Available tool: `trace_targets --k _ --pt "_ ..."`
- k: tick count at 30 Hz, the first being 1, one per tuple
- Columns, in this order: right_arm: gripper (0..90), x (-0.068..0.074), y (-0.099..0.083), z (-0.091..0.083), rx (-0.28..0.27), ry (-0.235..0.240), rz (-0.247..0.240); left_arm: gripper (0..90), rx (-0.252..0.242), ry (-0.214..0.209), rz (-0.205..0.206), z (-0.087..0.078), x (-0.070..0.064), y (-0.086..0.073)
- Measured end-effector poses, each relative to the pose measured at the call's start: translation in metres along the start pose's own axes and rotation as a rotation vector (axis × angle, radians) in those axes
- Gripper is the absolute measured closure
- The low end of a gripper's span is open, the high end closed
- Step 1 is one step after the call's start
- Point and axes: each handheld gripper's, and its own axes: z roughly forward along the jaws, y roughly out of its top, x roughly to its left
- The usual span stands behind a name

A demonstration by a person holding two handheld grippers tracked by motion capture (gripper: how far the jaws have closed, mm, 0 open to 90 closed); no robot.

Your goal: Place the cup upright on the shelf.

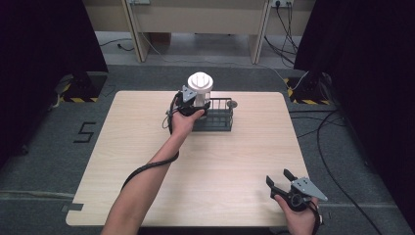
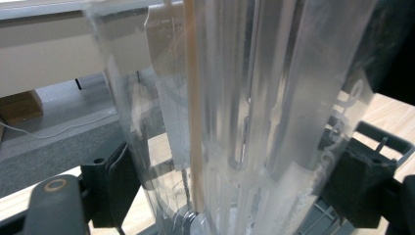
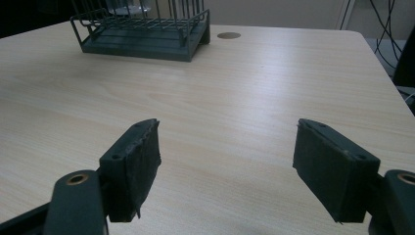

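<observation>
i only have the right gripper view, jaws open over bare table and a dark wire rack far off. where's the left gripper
Observer: The left gripper is at the rack's left end, in the high view.
Operator: holding anything
Observer: Yes, its jaws are shut on a clear plastic cup, seen in the left gripper view.
Operator: is the cup upright
Observer: Upright, with its white rim showing from above.
Operator: in the rack or beside it
Observer: I cannot tell; the hand covers its base.
</observation>
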Motion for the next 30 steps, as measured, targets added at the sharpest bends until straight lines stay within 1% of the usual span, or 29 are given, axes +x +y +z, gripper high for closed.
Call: trace_targets --k 6,11,13,16,18,23,26,28,30 --pt "26.2 0.001 0.000 0.000 0.004 0.003 0.004 17.7 0.020 0.007 -0.001 0.003 0.000 -0.006" --pt "26.1 0.000 0.000 0.000 0.003 0.001 -0.002 17.7 0.028 0.007 -0.008 0.003 -0.001 -0.009" --pt "26.1 0.001 0.000 0.000 0.004 0.003 0.003 17.6 0.031 0.008 -0.007 0.003 -0.001 -0.009" --pt "26.1 0.000 0.000 0.000 0.003 0.001 -0.003 17.6 0.039 0.014 -0.016 0.003 -0.001 -0.011" --pt "26.1 0.001 0.000 0.000 0.004 0.003 -0.001 17.5 0.037 0.016 -0.030 0.003 0.000 -0.013" --pt "26.1 0.001 0.000 0.000 0.004 0.004 -0.002 17.4 0.038 0.017 -0.034 0.002 0.000 -0.013" --pt "26.1 0.001 0.000 0.000 0.006 0.005 -0.004 17.2 0.042 0.011 -0.040 0.002 0.001 -0.014" --pt "26.1 0.001 0.000 0.000 0.009 0.007 0.001 17.0 0.046 -0.003 -0.040 0.002 0.003 -0.013" --pt "26.0 0.001 0.000 0.000 0.009 0.008 0.001 16.6 0.052 -0.002 -0.045 0.002 0.003 -0.013"
